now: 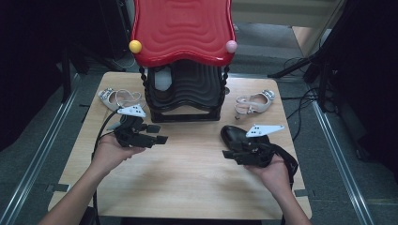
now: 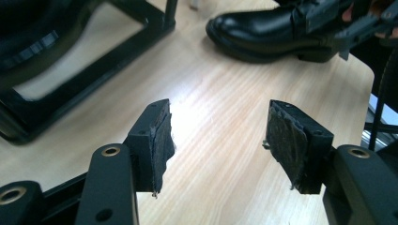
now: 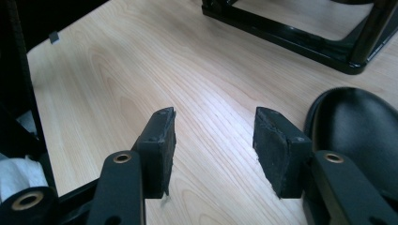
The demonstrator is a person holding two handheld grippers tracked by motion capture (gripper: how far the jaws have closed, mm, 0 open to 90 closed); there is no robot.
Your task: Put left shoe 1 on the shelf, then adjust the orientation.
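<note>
Meanwhile, both grippers are hovering with jaws spread and empty: the left gripper (image 1: 157, 133) facing the black boot (image 1: 237, 135), the right gripper (image 1: 230, 150) sitting just beside it.

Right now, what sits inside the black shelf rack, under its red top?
Under the red top, the black rack holds dark wavy shelves and one pale object at its left; what it is stays unclear, and the red top covers the upper shelf.
</note>
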